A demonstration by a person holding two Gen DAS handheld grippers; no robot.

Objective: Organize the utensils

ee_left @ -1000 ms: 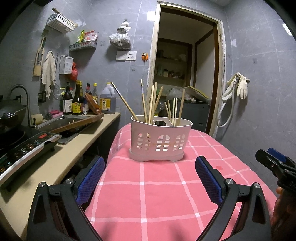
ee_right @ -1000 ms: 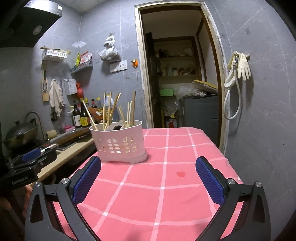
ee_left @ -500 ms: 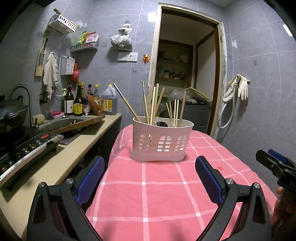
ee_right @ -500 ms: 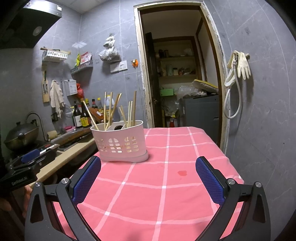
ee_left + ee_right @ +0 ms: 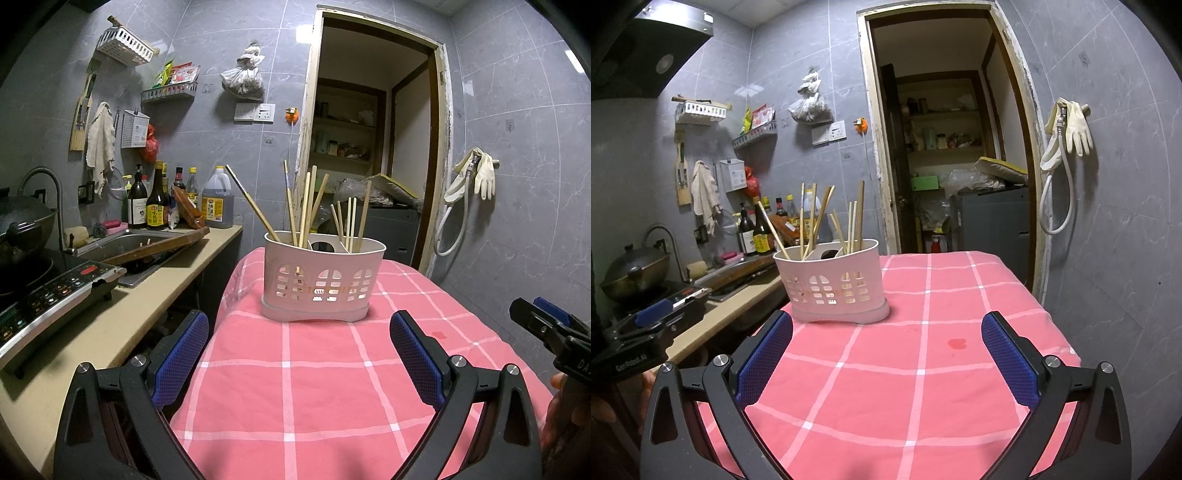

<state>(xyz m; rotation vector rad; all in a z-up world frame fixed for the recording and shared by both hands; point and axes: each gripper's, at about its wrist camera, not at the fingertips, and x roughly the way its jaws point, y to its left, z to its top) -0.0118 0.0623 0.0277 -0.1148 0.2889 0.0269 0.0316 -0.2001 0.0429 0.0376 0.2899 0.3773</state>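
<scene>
As both claws gape empty, chopsticks (image 5: 308, 201) upright in caddy (image 5: 321, 280)

You've got a white holder (image 5: 320, 280) with tan chopsticks (image 5: 309, 201), a pink tablecloth (image 5: 923, 373) with a white grid, grey tiled walls (image 5: 524, 155), and black grippers with blue pads (image 5: 415, 356).
</scene>
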